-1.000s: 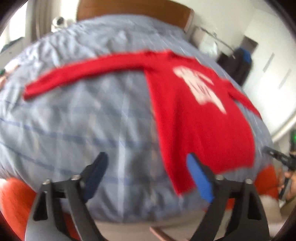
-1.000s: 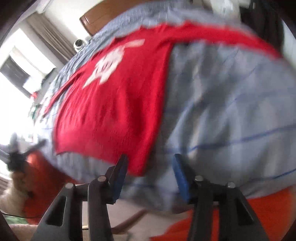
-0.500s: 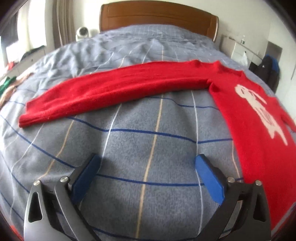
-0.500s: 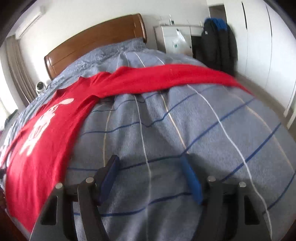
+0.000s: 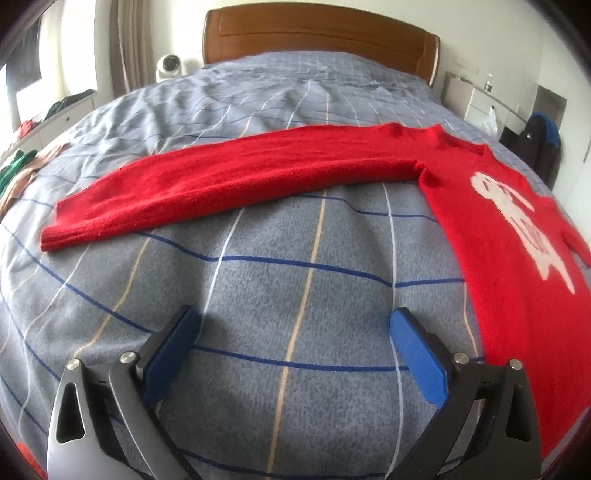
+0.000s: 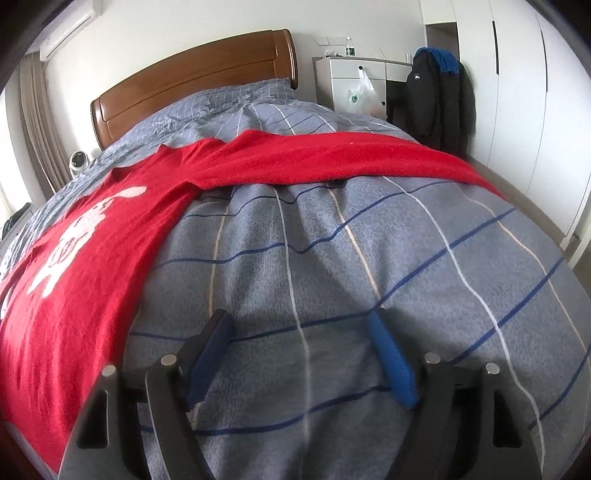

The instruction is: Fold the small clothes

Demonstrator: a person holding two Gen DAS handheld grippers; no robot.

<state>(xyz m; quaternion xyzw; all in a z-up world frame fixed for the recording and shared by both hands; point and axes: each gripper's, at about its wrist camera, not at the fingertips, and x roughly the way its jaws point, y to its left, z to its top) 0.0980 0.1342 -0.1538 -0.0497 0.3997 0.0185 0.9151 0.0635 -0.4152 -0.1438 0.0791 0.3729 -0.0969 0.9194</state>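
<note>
Red sweaters point(image 5: 498, 236): one, with two sleeves spread out
Grippers: two, left gripper point(image 5: 291, 325) and right gripper point(image 6: 299, 328)
Beds point(image 5: 258, 280): one
Wooden headboards point(image 5: 317, 33): one
Dark jackets point(image 6: 439, 99): one, at two o'clock
Plastic bags point(image 6: 360, 94): one

The sweater point(image 5: 491, 236) is bright red all over, sleeves and cuffs too, with a pale pinkish-white figure point(image 5: 517, 221) printed on its chest. Under it the blanket point(image 5: 258, 288) is grey-blue, crossed by a wide check of thin dark blue, white and tan lines; nearer the headboard point(image 5: 321, 40) the bedding carries a much finer check in pale lines. The headboard is warm reddish-brown wood. Walls and wardrobe point(image 6: 517, 92) are white, as is the small cabinet point(image 6: 347, 77). A black jacket point(image 6: 439, 99) hangs there with something blue on top. Both grippers point(image 5: 291, 332) point(image 6: 299, 332) are dark grey with blue pads point(image 5: 417, 354).
</note>
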